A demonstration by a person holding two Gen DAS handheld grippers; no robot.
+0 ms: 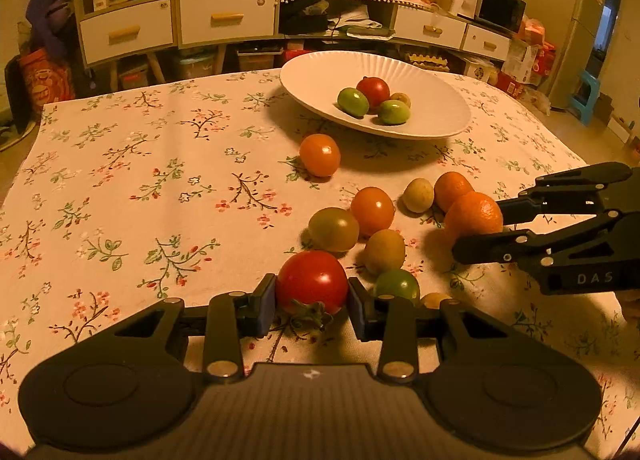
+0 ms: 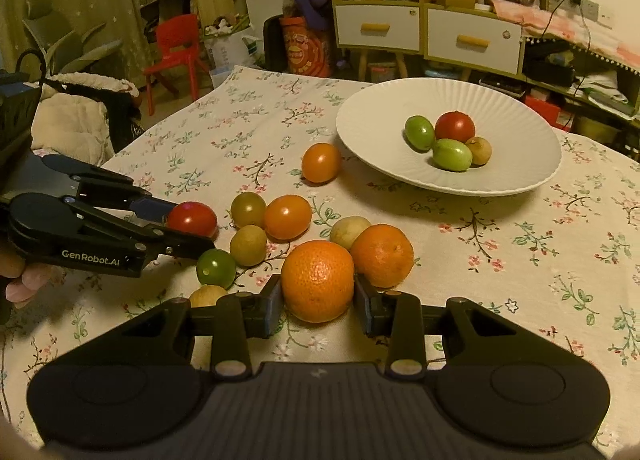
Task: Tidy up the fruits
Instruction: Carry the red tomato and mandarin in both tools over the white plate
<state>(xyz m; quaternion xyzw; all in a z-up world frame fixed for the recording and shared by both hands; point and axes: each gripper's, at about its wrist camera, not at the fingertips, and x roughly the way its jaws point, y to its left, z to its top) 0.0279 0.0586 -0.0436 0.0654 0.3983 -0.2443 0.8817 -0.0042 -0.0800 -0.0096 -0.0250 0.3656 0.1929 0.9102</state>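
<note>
My left gripper (image 1: pixel 312 298) is shut on a red tomato (image 1: pixel 311 282) that rests on the floral tablecloth; it also shows in the right wrist view (image 2: pixel 191 219). My right gripper (image 2: pixel 318 296) is shut on an orange (image 2: pixel 318 280), also low on the cloth, seen in the left wrist view (image 1: pixel 473 216). A white plate (image 2: pixel 368 116) holds two green fruits, a red tomato (image 2: pixel 455 126) and a small brown fruit. Loose on the cloth lie a second orange (image 2: pixel 382 255), orange tomatoes (image 2: pixel 287 217), a green tomato (image 2: pixel 216 267) and several small brownish fruits.
The table's far edge borders shelves and white drawers (image 2: pixel 474 40). A red chair (image 2: pixel 176 44) stands far left. One orange tomato (image 2: pixel 321 162) lies alone near the plate's rim. Bare cloth (image 1: pixel 120 180) spreads left of the fruit cluster.
</note>
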